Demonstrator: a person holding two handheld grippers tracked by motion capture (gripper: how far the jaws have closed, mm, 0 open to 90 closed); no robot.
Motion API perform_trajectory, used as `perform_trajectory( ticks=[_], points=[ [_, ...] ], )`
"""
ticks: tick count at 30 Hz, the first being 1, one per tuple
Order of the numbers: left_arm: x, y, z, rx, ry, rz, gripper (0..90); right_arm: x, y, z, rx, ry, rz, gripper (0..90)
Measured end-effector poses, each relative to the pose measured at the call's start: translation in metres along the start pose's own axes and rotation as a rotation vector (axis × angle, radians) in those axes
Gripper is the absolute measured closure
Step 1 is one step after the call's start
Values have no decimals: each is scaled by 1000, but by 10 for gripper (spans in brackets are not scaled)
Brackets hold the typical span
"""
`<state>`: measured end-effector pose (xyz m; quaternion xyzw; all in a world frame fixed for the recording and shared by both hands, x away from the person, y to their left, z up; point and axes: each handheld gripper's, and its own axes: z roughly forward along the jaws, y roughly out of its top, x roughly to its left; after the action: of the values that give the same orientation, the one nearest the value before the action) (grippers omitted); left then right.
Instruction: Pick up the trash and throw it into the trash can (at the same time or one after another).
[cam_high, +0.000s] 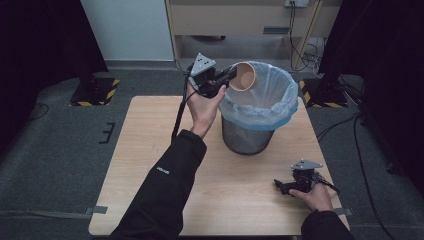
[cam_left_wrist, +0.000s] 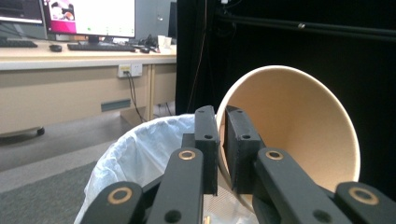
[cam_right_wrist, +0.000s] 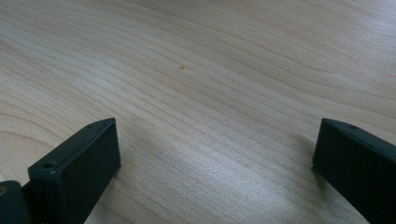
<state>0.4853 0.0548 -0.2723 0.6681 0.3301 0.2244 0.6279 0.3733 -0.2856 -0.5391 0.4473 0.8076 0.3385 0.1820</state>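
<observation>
While one paper cup (cam_high: 243, 76) hangs pinched, one bin (cam_high: 260, 131), two grippers.

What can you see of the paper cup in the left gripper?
The tan paper cup is empty, with a plain beige inside and a rolled rim. It lies tipped on its side, its mouth facing the high camera, held above the near-left rim of the wire-mesh waste bin with a pale blue plastic liner. The left gripper is shut on its wall, one jaw inside and one outside. Nothing else touches it.
</observation>
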Motion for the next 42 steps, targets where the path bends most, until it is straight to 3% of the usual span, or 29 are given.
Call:
perform_trajectory(
  ticks=[9,13,18,21,25,26,27,28,29,31,32,37,40,41,42],
  points=[
    [3,-10,16,53,14,-4,837,0,0,0,0,0,0,9],
    [5,-16,23,87,-10,-30,817,0,0,0,0,-1,-1,9],
    [4,-18,24,74,-20,-19,602,0,0,0,0,0,-1,9],
    [3,-15,19,56,-34,-19,519,0,0,0,0,0,0,9],
    [0,-12,1,39,-53,4,431,0,0,0,0,0,-1,9],
    [1,-15,-13,40,-59,19,390,0,0,0,1,-1,-1,9],
    [1,-15,-13,40,-59,19,378,0,0,0,1,-1,-1,9],
    [4,-20,-30,44,-56,18,360,0,0,0,1,0,0,8],
    [4,-20,-30,44,-56,18,347,0,0,0,1,0,0,8],
    [12,-32,-58,50,-34,13,332,0,0,0,2,0,2,8],
    [12,-32,-58,50,-34,13,323,0,0,0,2,0,2,8],
    [29,-60,-99,85,19,-4,305,0,0,0,4,1,2,8],
    [39,-84,-122,126,50,-27,294,1,0,0,4,1,2,8],
    [43,-102,-134,159,64,-38,285,1,0,0,4,1,2,8],
    [44,-109,-137,176,69,-43,284,1,0,0,4,1,2,8]
  ],
)
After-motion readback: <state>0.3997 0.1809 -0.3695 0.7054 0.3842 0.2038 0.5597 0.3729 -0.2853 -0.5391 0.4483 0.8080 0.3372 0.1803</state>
